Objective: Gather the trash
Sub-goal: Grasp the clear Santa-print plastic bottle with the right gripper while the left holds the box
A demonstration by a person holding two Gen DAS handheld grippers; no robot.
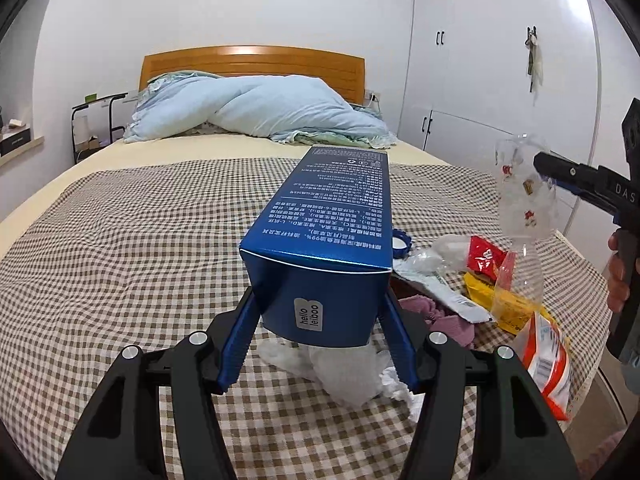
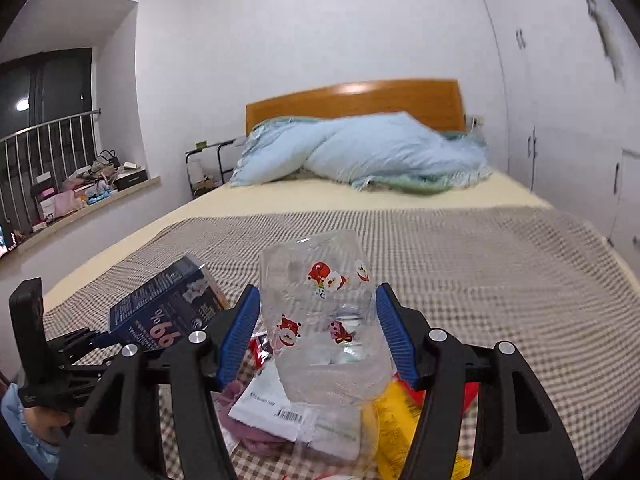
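Note:
My left gripper (image 1: 320,304) is shut on a long blue carton (image 1: 332,208), holding it by its near end above the checked blanket (image 1: 120,240). In the right wrist view the carton (image 2: 168,312) and the left gripper (image 2: 92,340) show at the lower left. The right gripper (image 2: 318,292) is shut on a crushed clear plastic bottle (image 2: 320,320) printed with red Santa figures. That bottle (image 1: 524,200) hangs raised at the right of the left wrist view, over a pile of trash: a red wrapper (image 1: 486,258), a yellow packet (image 1: 508,304), a white pouch (image 1: 440,292) and crumpled tissue (image 1: 340,376).
A blue bottle cap (image 1: 400,244), a pink cloth (image 1: 440,320) and an orange-and-white bag (image 1: 548,364) lie by the pile. A light-blue duvet (image 1: 260,108) is heaped at the wooden headboard (image 1: 252,64). White wardrobes (image 1: 500,60) stand right of the bed, a black rack (image 1: 96,120) left.

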